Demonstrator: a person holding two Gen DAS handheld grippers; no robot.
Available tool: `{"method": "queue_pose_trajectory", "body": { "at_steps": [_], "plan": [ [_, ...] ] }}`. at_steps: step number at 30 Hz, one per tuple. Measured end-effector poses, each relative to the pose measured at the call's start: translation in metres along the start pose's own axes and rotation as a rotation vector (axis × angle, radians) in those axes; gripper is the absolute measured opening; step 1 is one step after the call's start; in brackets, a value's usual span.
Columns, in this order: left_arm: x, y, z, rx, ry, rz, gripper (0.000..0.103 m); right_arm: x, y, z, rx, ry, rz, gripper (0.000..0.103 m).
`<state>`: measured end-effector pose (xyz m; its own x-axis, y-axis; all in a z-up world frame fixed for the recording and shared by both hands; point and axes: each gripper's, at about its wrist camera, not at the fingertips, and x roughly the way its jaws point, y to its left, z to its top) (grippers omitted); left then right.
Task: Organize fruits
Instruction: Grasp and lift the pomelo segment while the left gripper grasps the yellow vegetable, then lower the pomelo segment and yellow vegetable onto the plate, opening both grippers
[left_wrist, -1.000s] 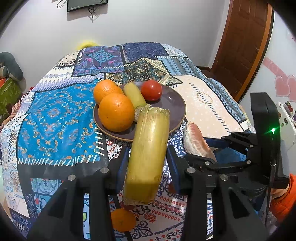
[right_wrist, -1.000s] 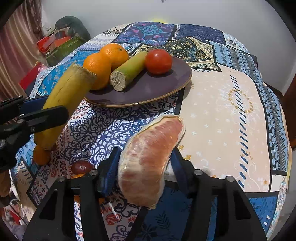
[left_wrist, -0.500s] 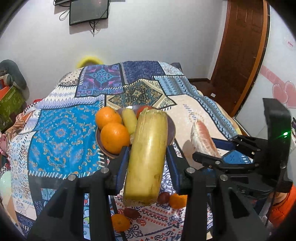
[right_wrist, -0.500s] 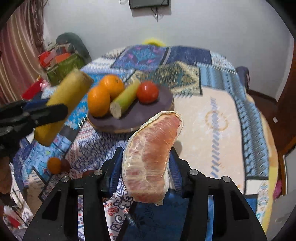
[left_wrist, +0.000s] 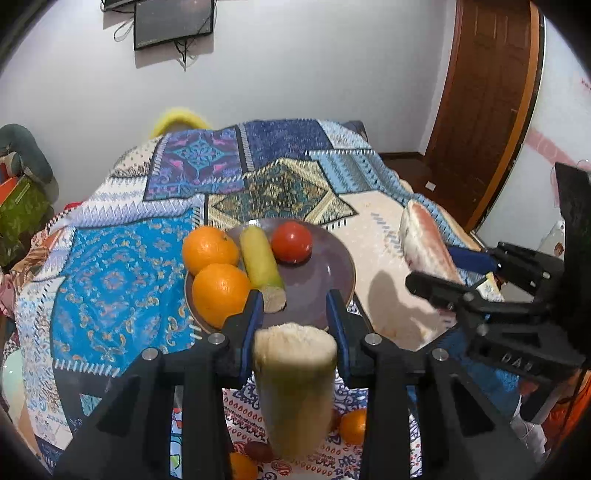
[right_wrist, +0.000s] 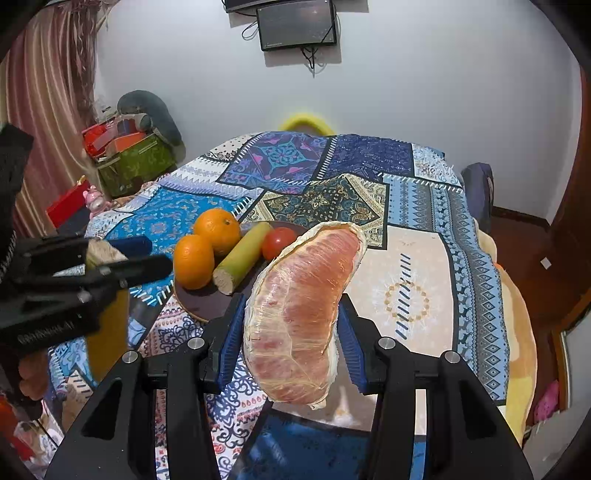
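Both tongs were loaded: left gripper (left_wrist: 295, 321), jaws closing, clamped one thick yellow sugarcane stalk piece (left_wrist: 295, 387); right gripper (right_wrist: 291, 332) pinched one peeled pink pomelo segment (right_wrist: 303, 317). Ahead, the brown round plate (left_wrist: 325, 280) carried two oranges (left_wrist: 221, 293), one green cane piece (left_wrist: 260, 262), one red tomato (left_wrist: 291, 242).

Home bedroom, patchwork bedspread (right_wrist: 369, 206), wall-mounted screen (right_wrist: 297, 24), wooden door (left_wrist: 491, 96)

Purple plate (left_wrist: 325, 280); 2 orange oranges (left_wrist: 210, 249); red tomato (left_wrist: 291, 242); pink pomelo segment (right_wrist: 303, 317); blue patchwork cloth (left_wrist: 122, 273).
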<state>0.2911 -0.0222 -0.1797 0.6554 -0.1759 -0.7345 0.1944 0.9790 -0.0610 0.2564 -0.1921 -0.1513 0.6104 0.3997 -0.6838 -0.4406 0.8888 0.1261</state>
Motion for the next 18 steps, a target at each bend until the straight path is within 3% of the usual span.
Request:
{"method": "queue_pose_trajectory", "body": {
  "at_steps": [8,18],
  "plan": [
    [0.01,0.007,-0.004,-0.008,0.018,-0.003,0.034,0.01,-0.008,-0.006,0.013,0.024,0.01,0.045],
    [-0.001,0.001,0.03,0.018,-0.044,-0.021,0.034,0.016,-0.004,0.002,-0.025,0.012,0.007,0.045]
  ]
}}
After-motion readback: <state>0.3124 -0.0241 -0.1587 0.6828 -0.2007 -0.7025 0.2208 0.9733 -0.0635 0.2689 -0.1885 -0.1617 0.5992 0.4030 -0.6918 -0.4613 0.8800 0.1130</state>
